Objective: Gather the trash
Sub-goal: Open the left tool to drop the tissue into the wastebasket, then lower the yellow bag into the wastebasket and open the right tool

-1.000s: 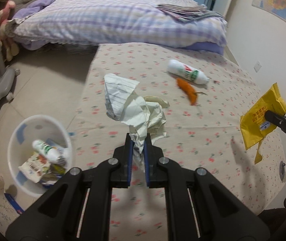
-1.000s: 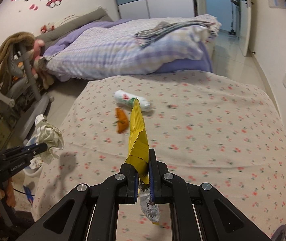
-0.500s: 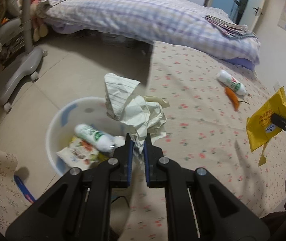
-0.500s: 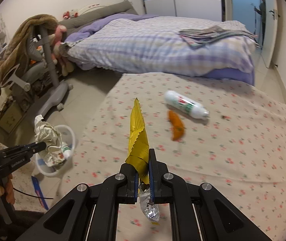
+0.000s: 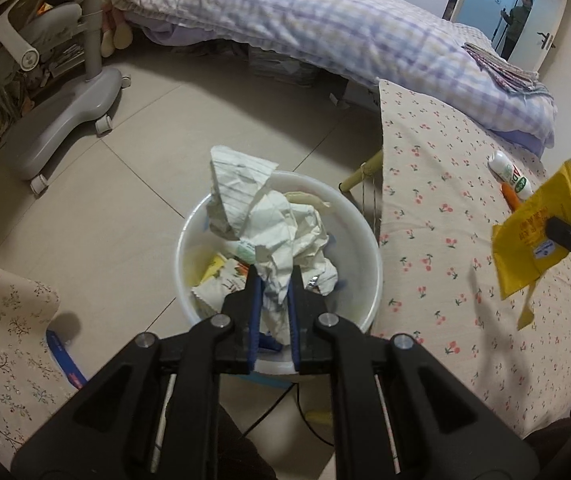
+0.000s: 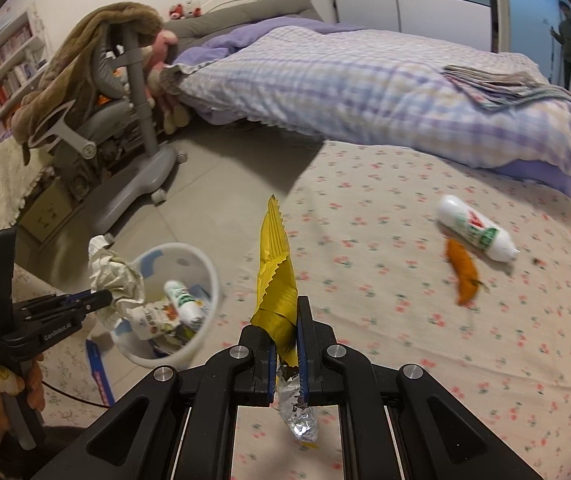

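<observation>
Step in hand: dropping trash; the left gripper (image 5: 272, 280) hangs over the round white plastic bin (image 5: 373, 264) on the floor, just left of the desk with the cherry-print cloth (image 5: 445, 248).
Left jaws: they have just been opening, easing off the crumpled white lined paper (image 5: 269, 216), which sits between them above the bin's wrappers.
Right jaws: the right gripper (image 6: 285, 320) is clenched on the flat yellow foil wrapper (image 6: 275, 276), held over the desk's near left part, right of the bin.
Left on the desk: a white plastic bottle (image 6: 475, 232) and an orange peel-like scrap (image 6: 463, 276) touching it, at the far right.
Next move: probably widening the left jaws until the paper falls, then bringing the yellow wrapper left over the bin.
</observation>
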### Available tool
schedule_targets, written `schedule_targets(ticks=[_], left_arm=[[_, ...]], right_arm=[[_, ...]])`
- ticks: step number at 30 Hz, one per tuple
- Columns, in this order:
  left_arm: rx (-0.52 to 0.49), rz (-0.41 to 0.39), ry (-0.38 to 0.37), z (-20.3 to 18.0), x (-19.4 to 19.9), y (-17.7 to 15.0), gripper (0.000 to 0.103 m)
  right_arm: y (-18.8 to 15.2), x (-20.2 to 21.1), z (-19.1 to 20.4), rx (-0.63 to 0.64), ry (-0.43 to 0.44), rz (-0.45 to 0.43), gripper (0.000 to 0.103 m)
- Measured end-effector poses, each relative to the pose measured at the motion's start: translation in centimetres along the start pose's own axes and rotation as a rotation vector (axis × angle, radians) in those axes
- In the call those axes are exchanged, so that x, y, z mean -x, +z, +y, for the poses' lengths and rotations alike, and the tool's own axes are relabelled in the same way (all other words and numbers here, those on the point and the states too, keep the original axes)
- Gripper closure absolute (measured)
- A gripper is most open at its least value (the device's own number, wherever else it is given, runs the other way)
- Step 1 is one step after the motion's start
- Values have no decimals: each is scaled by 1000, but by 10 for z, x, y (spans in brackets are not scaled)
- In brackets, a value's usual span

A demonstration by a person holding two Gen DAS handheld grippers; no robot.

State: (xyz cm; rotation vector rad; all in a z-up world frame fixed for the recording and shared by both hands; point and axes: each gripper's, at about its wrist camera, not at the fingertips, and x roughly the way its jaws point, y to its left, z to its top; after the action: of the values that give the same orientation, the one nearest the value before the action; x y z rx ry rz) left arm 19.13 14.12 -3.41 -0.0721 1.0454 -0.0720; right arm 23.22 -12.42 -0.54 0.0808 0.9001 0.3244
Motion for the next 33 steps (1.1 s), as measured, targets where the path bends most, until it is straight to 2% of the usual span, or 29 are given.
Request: schedule_targets(ticks=[1, 3, 5, 14, 24, 25, 26, 27, 28, 29, 33], left_arm=[[4, 7, 17, 3, -1, 0, 72], [18, 5, 65, 10, 1, -1, 31], [37, 1, 100, 17, 3, -2, 22], [52, 106, 212, 46, -5, -14, 20], [98, 144, 223, 74, -8, -24, 20], [97, 147, 226, 74, -8, -25, 20], [96, 151, 226, 75, -9, -25, 20], [96, 154, 225, 75, -9, -25, 20], [97, 155, 222, 76, -9, -25, 20], [98, 155, 219, 77, -8, -25, 20], [95, 149, 212, 74, -7, -23, 20]], right_arm=[[2, -3, 4, 4, 7, 2, 94], [5, -11, 15, 14, 23, 5, 94], [8, -17, 26, 23, 40, 7, 94], [16, -46, 81, 60, 128, 14, 94], [16, -79, 109, 74, 170, 43, 92], [16, -81, 110, 76, 199, 42, 88], [16, -82, 110, 77, 226, 41, 75], [17, -83, 109, 74, 237, 43, 48], [17, -83, 108, 67, 231, 45, 33], [16, -81, 106, 56, 227, 29, 23], [16, -75, 105, 70, 215, 23, 23]])
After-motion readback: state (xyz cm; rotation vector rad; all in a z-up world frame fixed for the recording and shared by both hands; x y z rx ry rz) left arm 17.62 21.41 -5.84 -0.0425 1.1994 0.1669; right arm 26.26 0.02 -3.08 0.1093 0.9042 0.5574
